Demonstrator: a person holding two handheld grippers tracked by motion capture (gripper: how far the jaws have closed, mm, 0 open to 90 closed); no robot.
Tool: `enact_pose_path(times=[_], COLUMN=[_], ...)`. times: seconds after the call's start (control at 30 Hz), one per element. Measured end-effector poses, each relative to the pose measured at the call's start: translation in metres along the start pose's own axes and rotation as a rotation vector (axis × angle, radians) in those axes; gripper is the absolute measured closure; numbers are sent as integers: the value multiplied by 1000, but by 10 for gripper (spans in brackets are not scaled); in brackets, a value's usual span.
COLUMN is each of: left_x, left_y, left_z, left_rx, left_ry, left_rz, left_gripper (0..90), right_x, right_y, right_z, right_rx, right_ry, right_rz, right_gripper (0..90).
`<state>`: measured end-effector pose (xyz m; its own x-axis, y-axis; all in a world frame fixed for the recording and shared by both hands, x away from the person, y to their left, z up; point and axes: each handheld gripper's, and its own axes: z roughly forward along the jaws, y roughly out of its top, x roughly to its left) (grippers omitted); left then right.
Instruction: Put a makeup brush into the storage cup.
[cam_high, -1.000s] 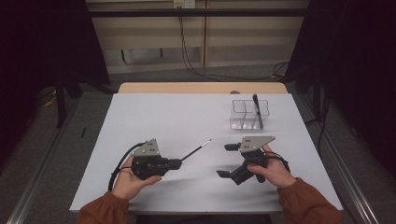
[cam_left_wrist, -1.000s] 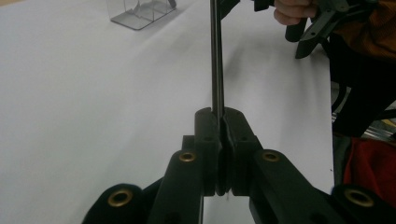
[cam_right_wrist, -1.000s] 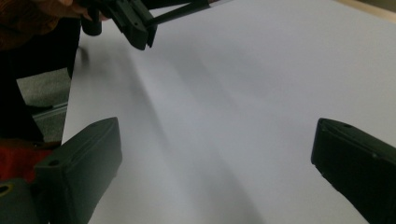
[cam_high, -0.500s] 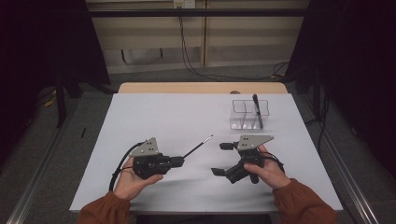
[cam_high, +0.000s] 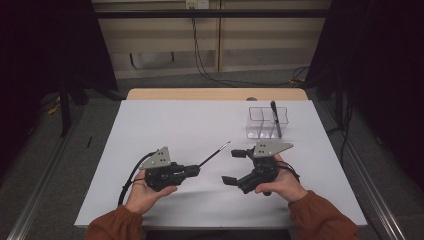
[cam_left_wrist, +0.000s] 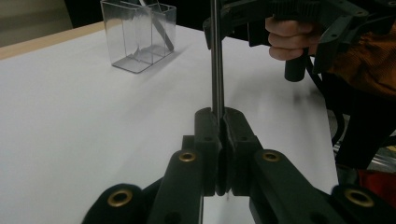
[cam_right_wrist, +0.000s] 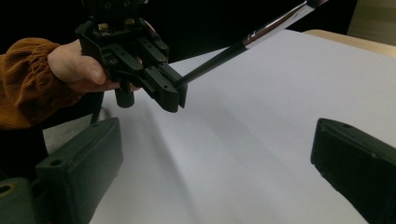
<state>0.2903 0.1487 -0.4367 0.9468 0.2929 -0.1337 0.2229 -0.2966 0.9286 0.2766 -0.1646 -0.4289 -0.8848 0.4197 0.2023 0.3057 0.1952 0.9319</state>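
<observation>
While the left gripper (cam_high: 196, 170) squeezed a thin pen (cam_high: 215, 153) by its end, the pen poked out toward the right gripper (cam_high: 234, 166), whose jaws stood wide apart, with a clear box (cam_high: 267, 121) beyond, maybe holding another pen.

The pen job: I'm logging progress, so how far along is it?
Done: one dark pen already stands in the clear organizer. In hand: the left gripper is shut on a thin pen, lifted off the white table and pointing toward the right gripper, whose fingers stand wide open and empty. Left: probably a handover, then placing it in the organizer.
</observation>
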Motion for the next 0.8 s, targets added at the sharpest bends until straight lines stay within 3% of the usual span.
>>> enact_pose_path(times=[0.23, 0.3, 0.37, 0.47, 0.6, 0.8], left_x=[-2, -2, -2, -3, -4, -4], left_y=[4, 4, 4, 4, 4, 4], left_z=[2, 3, 4, 6, 6, 5], left_rx=[-26, -28, -29, -24, -23, -21], left_ry=[-8, -11, -13, -16, -15, -19], left_rz=[0, 0, -5, -1, 2, -1], left_gripper=[855, 855, 855, 855, 855, 855], right_x=[-4, -4, -4, -4, -8, -12], right_y=[6, 8, 10, 11, 13, 14], right_z=[1, 2, 4, 6, 5, 1], right_rx=[-30, -39, -51, -78, -118, -145], right_ry=[-8, -36, -18, -22, -29, -24], right_rz=[2, -12, -33, -42, -19, 1], right_gripper=[113, 117, 199, 227, 366, 477])
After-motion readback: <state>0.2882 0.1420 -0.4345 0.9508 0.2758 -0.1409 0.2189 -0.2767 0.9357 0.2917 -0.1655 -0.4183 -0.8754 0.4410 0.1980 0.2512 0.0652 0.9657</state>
